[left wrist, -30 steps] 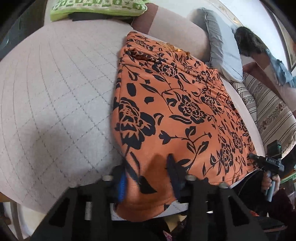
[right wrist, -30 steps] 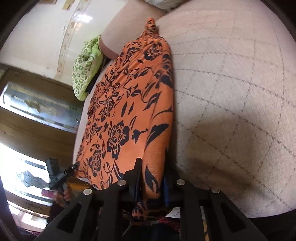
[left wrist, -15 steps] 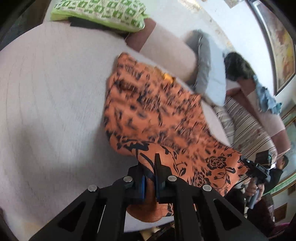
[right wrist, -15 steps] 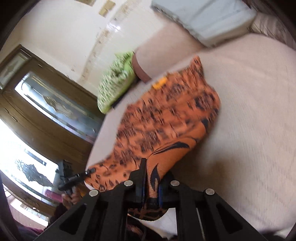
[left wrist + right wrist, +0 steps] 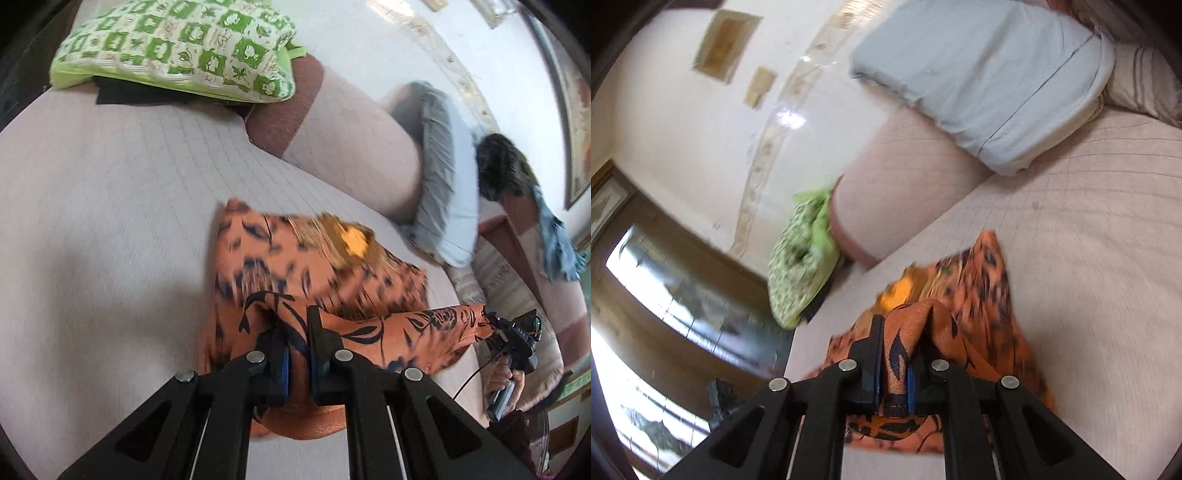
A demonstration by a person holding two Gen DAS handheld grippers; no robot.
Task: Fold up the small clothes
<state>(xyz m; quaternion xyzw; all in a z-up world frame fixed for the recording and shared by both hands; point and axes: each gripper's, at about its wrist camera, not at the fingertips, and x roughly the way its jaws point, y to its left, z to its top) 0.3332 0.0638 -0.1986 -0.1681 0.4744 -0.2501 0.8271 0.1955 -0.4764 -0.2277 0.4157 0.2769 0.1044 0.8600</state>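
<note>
In the left wrist view, going left to right: a green-and-white patterned cushion sits at the far top left, on the back edge of the quilted beige seat; the seat's bare surface fills the left half; near the middle lies the orange garment with black floral print, its far part blurred on the seat, a yellow-gold patch showing near its top edge; the left gripper has its 2 fingers closed narrow on a raised fold of that garment, blue pads pressed to the cloth; from there a taut band of the fabric runs right to the right gripper, which pinches the other end, held by a hand at the right edge; behind, a pale blue-grey pillow leans on the seat back, with a dark furry item and a blue cloth further right.

In the right wrist view, left to right: a dark wooden glazed door; the green cushion; then the orange garment, folded over on the seat; the right gripper is clamped narrow on a lifted ridge of the cloth; the pale pillow rests at top right.
</note>
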